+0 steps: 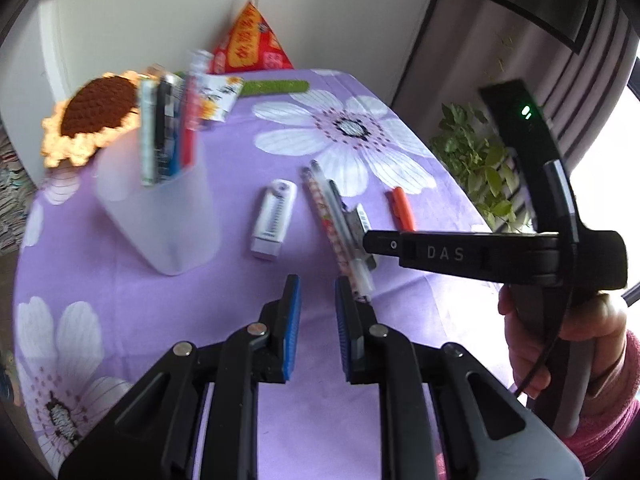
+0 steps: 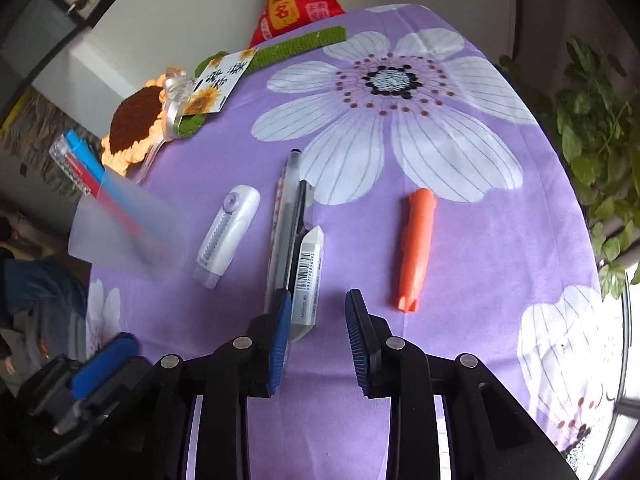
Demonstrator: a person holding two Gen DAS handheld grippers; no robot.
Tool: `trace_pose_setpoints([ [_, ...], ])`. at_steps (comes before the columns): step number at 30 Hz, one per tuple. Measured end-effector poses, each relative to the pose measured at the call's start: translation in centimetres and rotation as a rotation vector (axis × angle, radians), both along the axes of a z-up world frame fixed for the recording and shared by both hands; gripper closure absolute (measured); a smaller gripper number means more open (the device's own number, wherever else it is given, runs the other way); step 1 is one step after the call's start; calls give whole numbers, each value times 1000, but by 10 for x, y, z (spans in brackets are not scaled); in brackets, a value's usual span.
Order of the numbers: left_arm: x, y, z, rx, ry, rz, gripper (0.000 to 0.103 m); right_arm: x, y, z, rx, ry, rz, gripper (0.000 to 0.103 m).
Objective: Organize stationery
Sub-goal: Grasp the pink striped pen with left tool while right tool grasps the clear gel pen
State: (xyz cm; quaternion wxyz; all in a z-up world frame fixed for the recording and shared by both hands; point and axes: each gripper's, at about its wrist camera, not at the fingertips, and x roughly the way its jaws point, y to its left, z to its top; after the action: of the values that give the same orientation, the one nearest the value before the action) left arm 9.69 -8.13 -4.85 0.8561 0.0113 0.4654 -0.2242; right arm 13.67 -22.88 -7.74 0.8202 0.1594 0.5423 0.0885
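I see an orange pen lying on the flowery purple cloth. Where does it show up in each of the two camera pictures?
Left wrist view: the orange pen lies right of centre, just above the other gripper's black arm.
Right wrist view: the orange pen lies right of centre, above and to the right of the right gripper.
Shared landmark: the white correction tape, left of the pen in both.

On the tablecloth [image 2: 460,240] a row runs left to right: the pen holder [image 2: 128,232] with pens [image 2: 86,164] standing in it, the correction tape [image 2: 228,236], a bundle of pens [image 2: 286,216] with the eraser [image 2: 308,276] touching its right side, then the marker [image 2: 416,248] apart. Behind the holder lies the crocheted sunflower [image 2: 132,128], with a card [image 2: 218,84] just right of it.
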Motion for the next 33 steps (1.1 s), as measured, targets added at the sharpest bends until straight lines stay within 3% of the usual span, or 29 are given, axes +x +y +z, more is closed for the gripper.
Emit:
trace_pose_setpoints([
  [4,17,-18,-17,-36,83,-51,90,-8,-4,9,-36,-24,-6,74],
  [13,31,-19,-26,-17,103,-11,90,-6,-13,15,-23,-45,-19,74],
  [19,33,-21,-31,29,104,-8,91,11,19,20,-212,-88,48,73],
  [25,39,-25,-36,23,121,-22,90,30,31,16,-255,-58,80,73],
  [33,48,-21,-37,-6,137,-9,90,47,35,6,-237,-16,95,73],
])
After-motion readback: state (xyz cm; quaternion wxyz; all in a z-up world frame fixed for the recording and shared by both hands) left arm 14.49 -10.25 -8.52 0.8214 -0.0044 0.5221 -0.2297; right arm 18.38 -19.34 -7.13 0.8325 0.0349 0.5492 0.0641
